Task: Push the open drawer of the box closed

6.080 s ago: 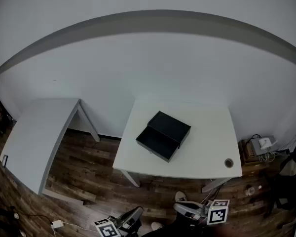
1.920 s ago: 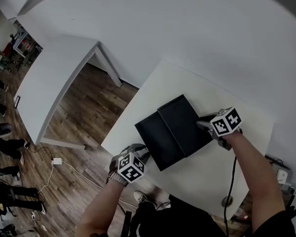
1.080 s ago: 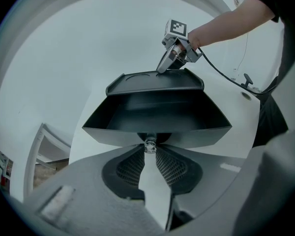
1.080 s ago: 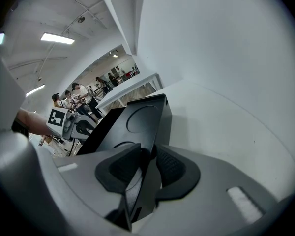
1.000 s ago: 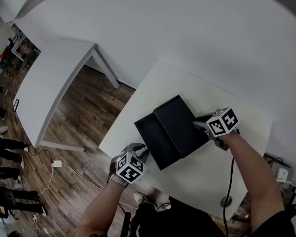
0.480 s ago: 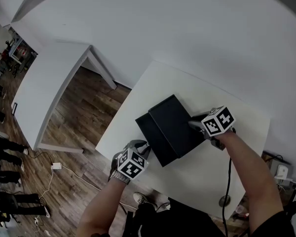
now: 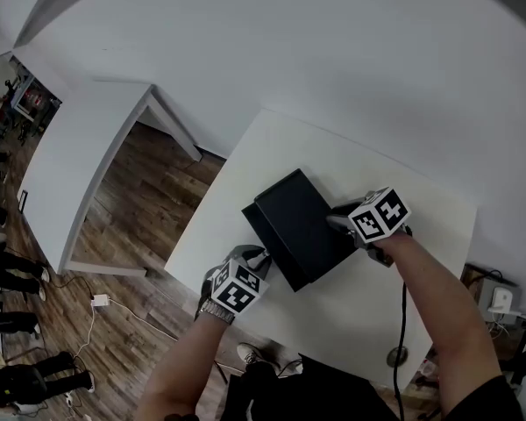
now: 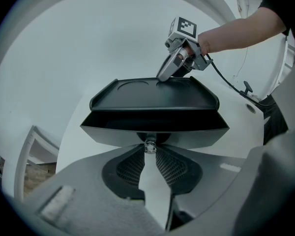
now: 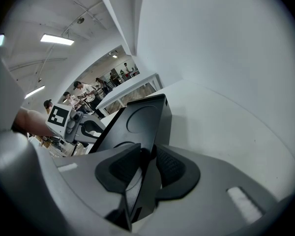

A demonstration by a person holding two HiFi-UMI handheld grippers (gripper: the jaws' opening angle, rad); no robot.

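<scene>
Drawer [image 7: 263,242] sits further in than half a second back, and much further than two seconds back, when it stood well out of the box [image 7: 305,222]. Six seconds ago both grippers hung low, well short of the box; both are at it now.

Box: black, flat-topped, resting on the white table [image 7: 368,169].

Left claw [image 7: 254,257]: at the box's front, clenched, tips meeting at the small knob [image 8: 149,145] in the middle of the drawer front. Whether it nips the knob or only butts against it, cannot tell.

Right claw [image 7: 336,219]: at the box's back, opposite the drawer, gripping the box's rear edge. The black wall sits between the pads in the right gripper view. Reads as a brace against the push.

Progress: nearly done, by my reckoning. In the head view only a thin lip of drawer shows beyond the box's front. In the left gripper view a dark slot remains between the drawer front and the box's top edge, so it is not yet flush.

Left to do: one last short push, straight toward the box's back, with the rear hold kept so the box does not slide. Then a check that the front lies even with the box.

Also noted: second table [image 7: 70,174] well off to the box's left, bare wood floor between.
</scene>
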